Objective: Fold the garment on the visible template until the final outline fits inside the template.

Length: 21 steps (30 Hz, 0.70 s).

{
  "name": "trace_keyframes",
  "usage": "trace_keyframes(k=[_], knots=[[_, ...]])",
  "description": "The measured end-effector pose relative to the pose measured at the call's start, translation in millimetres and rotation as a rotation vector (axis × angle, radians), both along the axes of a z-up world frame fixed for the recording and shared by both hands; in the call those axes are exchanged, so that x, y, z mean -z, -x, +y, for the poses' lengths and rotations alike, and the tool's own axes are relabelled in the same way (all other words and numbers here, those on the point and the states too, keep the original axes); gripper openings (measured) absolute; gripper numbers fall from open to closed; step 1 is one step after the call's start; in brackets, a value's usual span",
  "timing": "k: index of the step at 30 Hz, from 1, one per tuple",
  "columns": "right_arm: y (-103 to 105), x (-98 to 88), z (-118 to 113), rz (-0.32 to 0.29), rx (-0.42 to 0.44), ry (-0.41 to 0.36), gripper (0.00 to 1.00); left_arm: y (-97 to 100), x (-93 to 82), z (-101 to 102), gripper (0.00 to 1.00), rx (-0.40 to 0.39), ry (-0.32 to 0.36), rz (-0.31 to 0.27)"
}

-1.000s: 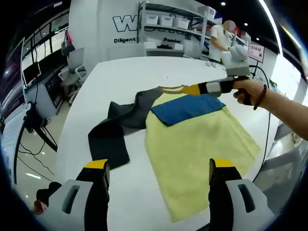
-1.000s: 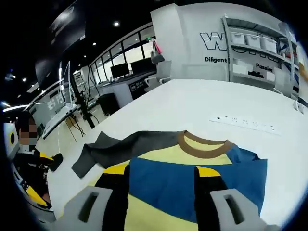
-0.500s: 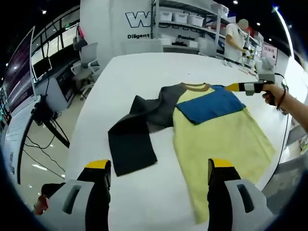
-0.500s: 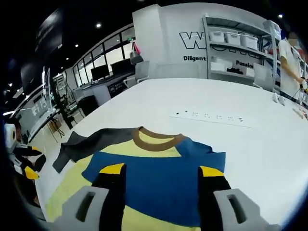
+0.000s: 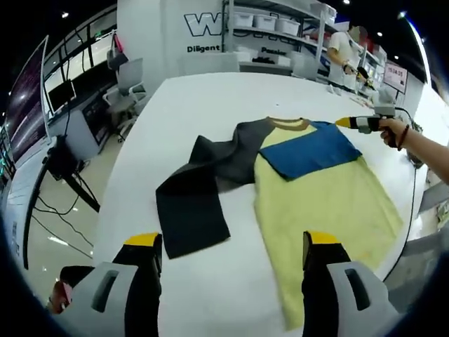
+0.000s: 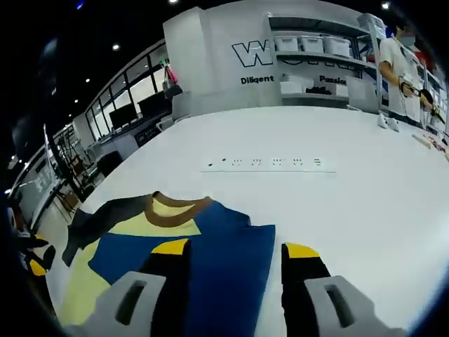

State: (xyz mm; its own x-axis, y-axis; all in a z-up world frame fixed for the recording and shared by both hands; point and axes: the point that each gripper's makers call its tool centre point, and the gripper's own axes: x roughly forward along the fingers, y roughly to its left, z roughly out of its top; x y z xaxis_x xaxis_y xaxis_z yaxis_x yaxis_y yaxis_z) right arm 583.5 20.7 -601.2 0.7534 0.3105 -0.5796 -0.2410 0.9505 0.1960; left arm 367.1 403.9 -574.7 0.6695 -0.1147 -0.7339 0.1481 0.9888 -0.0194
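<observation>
Retreating past the collar, the right tool [image 6: 230, 251] now hovers open-jawed over the garment [image 5: 309, 189] lying ahead on the counter [image 5: 210, 98]; left tool [image 5: 228, 246] open too; soft, limp cloth, probably best pinched at the dark sleeve's edge.

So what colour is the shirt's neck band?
Brown, on the shirt's collar; it shows best in the right gripper view.

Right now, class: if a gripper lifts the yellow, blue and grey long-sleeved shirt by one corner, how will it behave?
The yellow, blue and grey long-sleeved shirt lies flat with a bent grey sleeve, so it will probably drape limply. It looks thin, likely light. On the smooth white table it may slide.
</observation>
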Motion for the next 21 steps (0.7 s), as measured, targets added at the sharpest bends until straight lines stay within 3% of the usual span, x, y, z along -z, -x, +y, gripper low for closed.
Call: trace_keyframes(k=[3, 8, 16, 21], knots=[[-9.1, 7.8, -6.1, 0.010, 0.006, 0.006, 0.44, -1.8, 2.2, 2.8, 0.81, -0.010, -0.001, 0.001], [-18.8, 18.4, -15.9, -0.002, -0.025, 0.084, 0.31, -3.2, 9.0, 9.0, 0.80, -0.029, -0.008, 0.021], [-26.1, 25.6, -18.5, -0.010, -0.031, 0.069, 0.24, -5.3, 15.1, 11.2, 0.77, -0.039, -0.012, 0.033], [-23.8, 31.0, -17.8, 0.000, -0.049, 0.098, 0.04, -5.6, 18.2, 9.5, 0.77, -0.041, -0.010, 0.041]])
